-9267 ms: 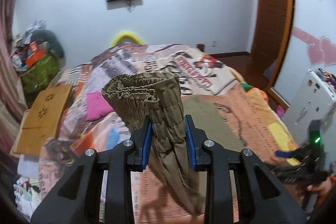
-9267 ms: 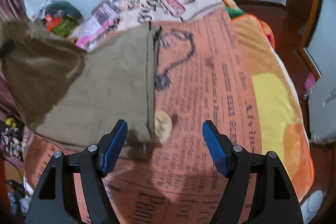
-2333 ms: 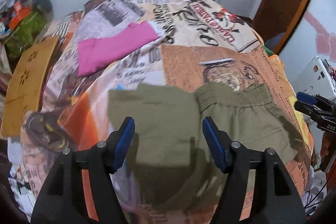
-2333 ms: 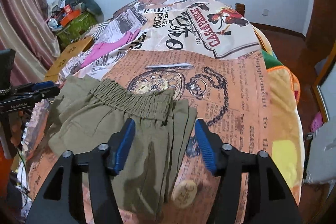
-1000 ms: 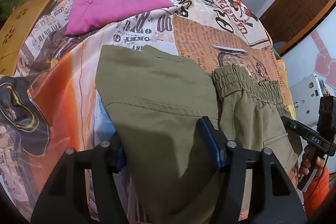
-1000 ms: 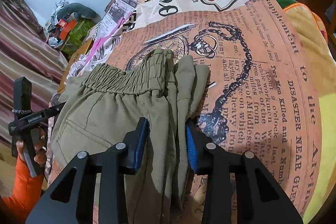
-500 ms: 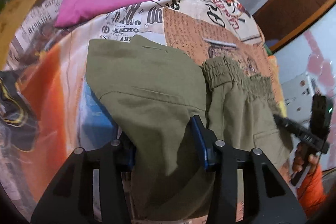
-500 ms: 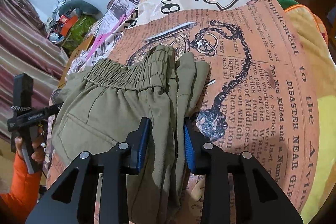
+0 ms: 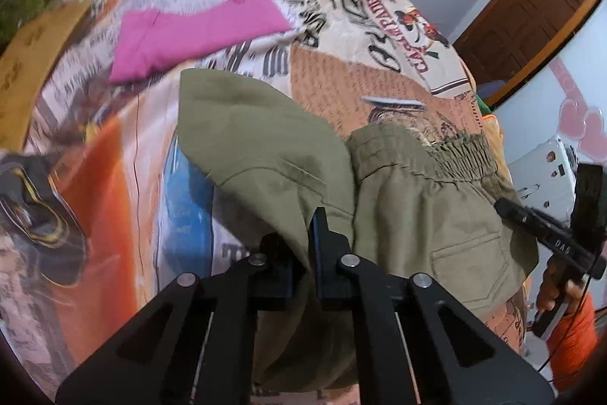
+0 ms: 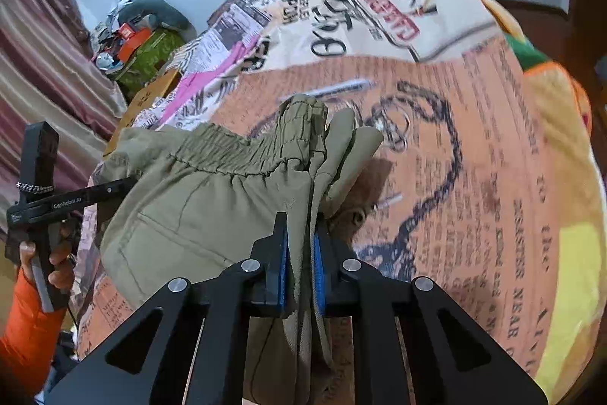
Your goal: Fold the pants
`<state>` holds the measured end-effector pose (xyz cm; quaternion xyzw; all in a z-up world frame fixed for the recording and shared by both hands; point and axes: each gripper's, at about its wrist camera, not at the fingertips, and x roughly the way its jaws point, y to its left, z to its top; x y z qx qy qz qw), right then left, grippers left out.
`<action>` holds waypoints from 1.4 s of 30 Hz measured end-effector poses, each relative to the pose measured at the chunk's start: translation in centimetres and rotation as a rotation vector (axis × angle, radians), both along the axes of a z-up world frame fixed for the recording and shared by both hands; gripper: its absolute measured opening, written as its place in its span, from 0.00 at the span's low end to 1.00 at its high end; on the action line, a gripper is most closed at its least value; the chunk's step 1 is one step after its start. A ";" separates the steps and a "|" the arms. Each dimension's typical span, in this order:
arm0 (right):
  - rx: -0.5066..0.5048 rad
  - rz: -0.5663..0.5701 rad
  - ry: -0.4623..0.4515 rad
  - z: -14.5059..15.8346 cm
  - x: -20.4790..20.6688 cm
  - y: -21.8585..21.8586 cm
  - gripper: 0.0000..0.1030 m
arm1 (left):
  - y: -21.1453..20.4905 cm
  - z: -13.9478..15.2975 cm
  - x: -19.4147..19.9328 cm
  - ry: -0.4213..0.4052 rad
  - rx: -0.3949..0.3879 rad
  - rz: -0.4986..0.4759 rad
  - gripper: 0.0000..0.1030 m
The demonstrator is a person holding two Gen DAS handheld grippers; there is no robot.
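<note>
On the near edge of the bed (image 10: 493,177), both your grippers are clamped on the olive cargo pants (image 10: 212,200).

Your left gripper (image 9: 309,253) has just finished closing on the folded leg end — cloth pinched between its jaws; your right gripper (image 10: 299,253) has just been closing too, and its blue pads (image 10: 318,264) squeeze the stacked layers below the elastic waistband (image 9: 447,154). The pants lie on the newspaper-print blanket — a pink garment (image 9: 189,37) sits farther back towards the left edge.
</note>
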<state>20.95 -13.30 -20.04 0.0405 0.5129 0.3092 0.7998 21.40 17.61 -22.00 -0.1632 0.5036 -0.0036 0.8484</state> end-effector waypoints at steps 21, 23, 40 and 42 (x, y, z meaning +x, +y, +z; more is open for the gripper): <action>0.026 0.071 -0.186 6.8 4.9 5.7 0.09 | 3.7 8.6 2.2 -0.195 0.137 0.050 0.02; 0.028 0.087 -0.204 7.2 5.8 7.1 0.09 | 4.8 9.0 2.8 -0.205 0.151 0.068 0.02; 0.048 0.154 -0.217 5.2 16.3 20.0 0.09 | 15.6 7.2 10.8 -0.271 0.277 0.211 0.02; 0.046 0.151 -0.216 4.3 17.3 21.6 0.08 | 17.3 5.8 12.2 -0.254 0.268 0.235 0.02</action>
